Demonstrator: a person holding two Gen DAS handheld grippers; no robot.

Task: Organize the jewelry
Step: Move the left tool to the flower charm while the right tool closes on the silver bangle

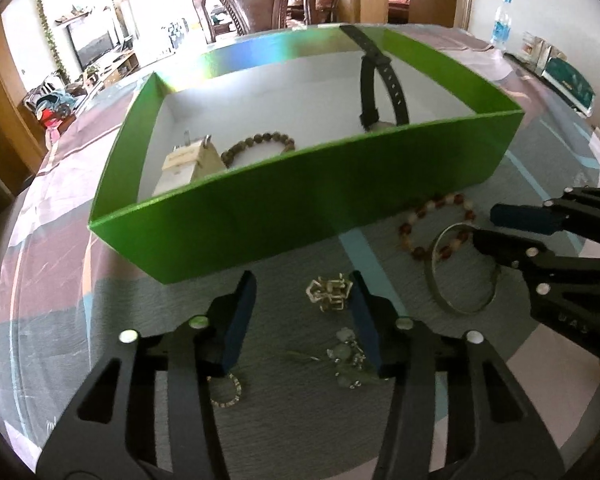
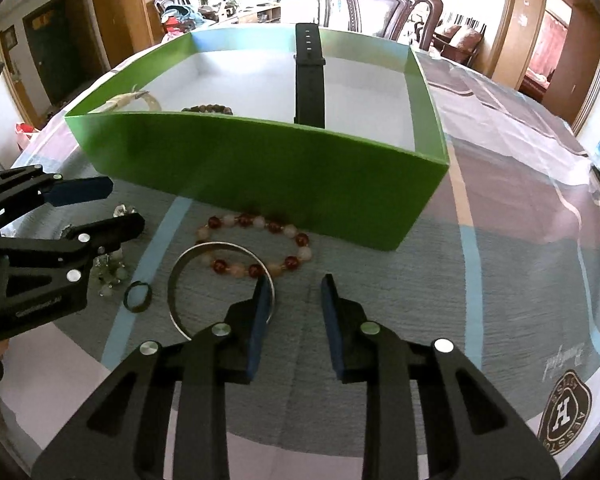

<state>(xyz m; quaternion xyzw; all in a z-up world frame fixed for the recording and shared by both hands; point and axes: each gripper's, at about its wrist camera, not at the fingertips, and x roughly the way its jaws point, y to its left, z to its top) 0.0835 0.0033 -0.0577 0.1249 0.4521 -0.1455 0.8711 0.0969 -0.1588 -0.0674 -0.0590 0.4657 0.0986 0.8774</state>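
A green box [image 1: 260, 200] [image 2: 260, 168] holds a black watch [image 1: 374, 80] [image 2: 310, 76], a brown bead bracelet [image 1: 256, 144] and a cream item [image 1: 188, 164]. On the cloth before it lie a red-and-white bead bracelet [image 2: 256, 246] [image 1: 420, 220], a silver bangle [image 2: 196, 264] [image 1: 452, 304], a gold hair claw [image 1: 328, 292], pale bead earrings [image 1: 348, 356], a small ring [image 1: 226, 392] and a dark ring [image 2: 138, 298]. My left gripper [image 1: 304, 316] [image 2: 124, 204] is open over the gold claw. My right gripper [image 2: 296, 300] [image 1: 484, 226] is open, its left finger at the bangle's rim.
The table wears a plaid cloth [image 2: 500, 240] with a logo patch [image 2: 568, 412]. A carved wooden chair [image 1: 256, 0] stands behind the box. A water bottle [image 1: 502, 20] and a teal box [image 1: 568, 80] stand at the far right.
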